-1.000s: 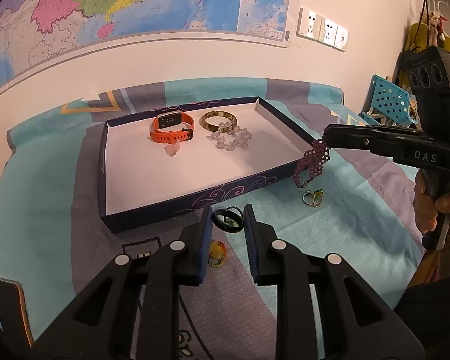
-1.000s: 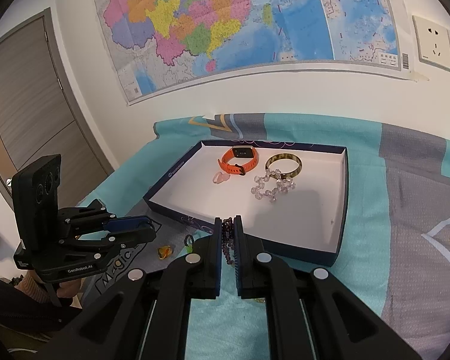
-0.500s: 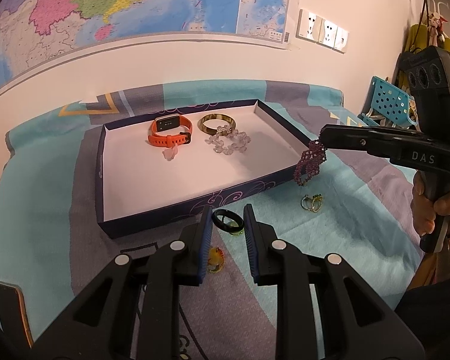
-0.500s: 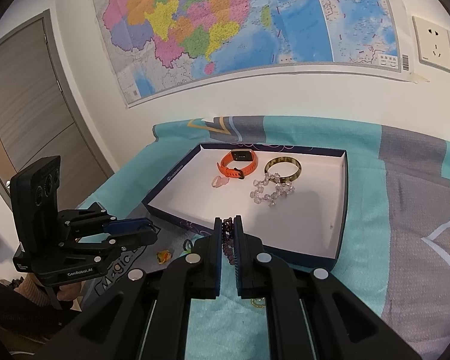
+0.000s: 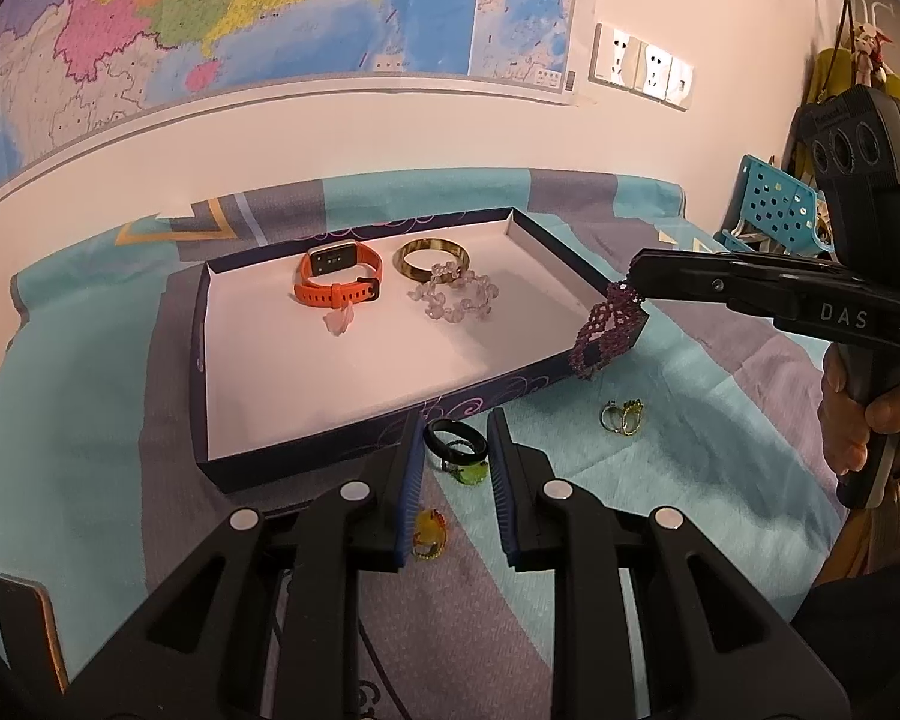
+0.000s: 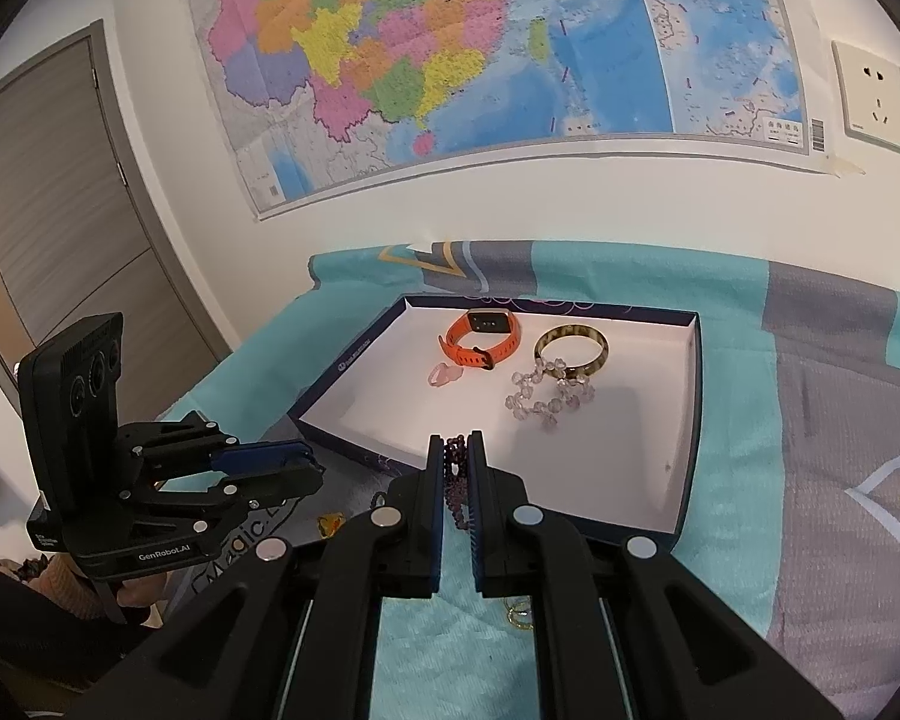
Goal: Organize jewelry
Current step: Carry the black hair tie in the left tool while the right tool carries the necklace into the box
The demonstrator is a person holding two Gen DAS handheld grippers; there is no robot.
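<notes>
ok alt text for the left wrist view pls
The right hand-held gripper holds a purple beaded bracelet over the near right corner of a shallow box that holds an orange watch, a bangle and a clear bead bracelet. The open left hand-held gripper hovers over a black ring on the cloth.

— What's on that wall?
— A big coloured map (image 6: 498, 60) on the pale wall (image 5: 390, 132), with white sockets (image 5: 642, 66) to its right.
— And over on the left?
— A grey door (image 6: 48, 228).
— The surface?
— A bed under a teal and grey quilt (image 6: 810, 360). Beyond its far corner sits a blue perforated basket (image 5: 774, 204). Warm indoor light.
</notes>
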